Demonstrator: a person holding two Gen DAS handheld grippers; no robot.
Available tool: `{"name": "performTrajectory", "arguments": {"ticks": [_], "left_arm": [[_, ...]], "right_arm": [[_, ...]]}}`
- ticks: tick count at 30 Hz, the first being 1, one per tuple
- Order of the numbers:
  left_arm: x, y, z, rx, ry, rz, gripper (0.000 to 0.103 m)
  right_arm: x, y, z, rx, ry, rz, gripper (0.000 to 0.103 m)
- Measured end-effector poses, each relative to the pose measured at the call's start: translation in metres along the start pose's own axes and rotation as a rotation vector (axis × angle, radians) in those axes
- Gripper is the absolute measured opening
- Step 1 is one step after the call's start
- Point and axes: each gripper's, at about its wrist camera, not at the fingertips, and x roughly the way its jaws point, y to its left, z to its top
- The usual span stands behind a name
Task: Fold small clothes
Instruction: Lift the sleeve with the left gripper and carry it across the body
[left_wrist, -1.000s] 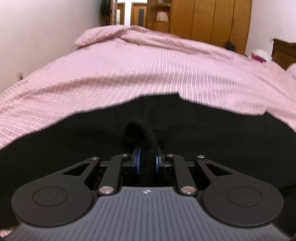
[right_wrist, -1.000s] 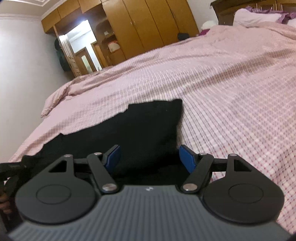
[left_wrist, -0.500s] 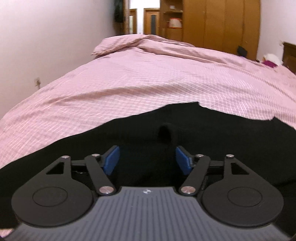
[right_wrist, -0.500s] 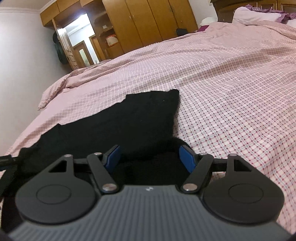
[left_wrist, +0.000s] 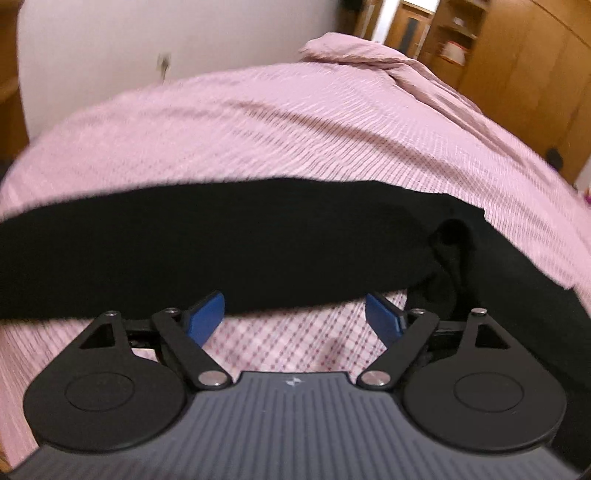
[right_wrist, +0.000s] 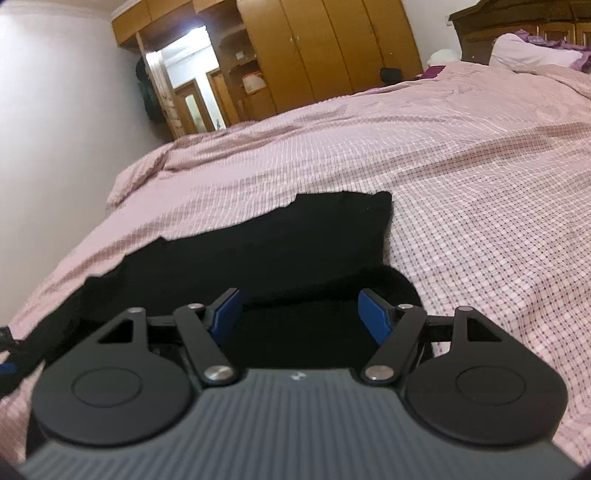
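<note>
A black garment (left_wrist: 221, 243) lies flat on the pink checked bedspread (left_wrist: 295, 122). In the left wrist view it stretches as a wide band across the frame, with a raised fold (left_wrist: 452, 254) at its right. My left gripper (left_wrist: 295, 319) is open and empty, just short of the garment's near edge, over bare bedspread. In the right wrist view the garment (right_wrist: 277, 251) runs from a far square corner down to the near left. My right gripper (right_wrist: 301, 317) is open and empty above a near folded part of the cloth.
The bed (right_wrist: 480, 166) extends far and right. A white wall (left_wrist: 147, 40) runs along its left side. Wooden wardrobes (right_wrist: 332, 55) and a doorway (right_wrist: 192, 92) stand at the far end. Pillows (right_wrist: 532, 55) and a dark headboard are at far right.
My left gripper let go of the black cloth, opened, pulled back and swung left; bare bedspread now shows between its fingers. My right gripper stayed open and drew back slightly.
</note>
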Motion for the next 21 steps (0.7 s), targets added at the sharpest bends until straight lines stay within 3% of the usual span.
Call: {"name": "performTrajectory", "arguments": {"ticks": [3, 7, 13, 21], "left_arm": [[0.01, 0.011, -0.007, -0.074, 0.015, -0.018, 0.09], [0.018, 0.019, -0.014, -0.174, -0.052, -0.044, 0.092], [0.035, 0.028, 0.002, -0.322, -0.101, -0.067, 0.095], [0.045, 0.021, 0.016, -0.324, -0.156, -0.027, 0.093]], "right_arm": [[0.001, 0.001, -0.007, -0.001, 0.023, -0.006, 0.072], [0.004, -0.001, -0.015, 0.0, 0.048, -0.021, 0.072], [0.012, -0.003, -0.028, 0.0, 0.071, -0.04, 0.072], [0.013, -0.004, -0.032, -0.009, 0.057, -0.031, 0.073]]}}
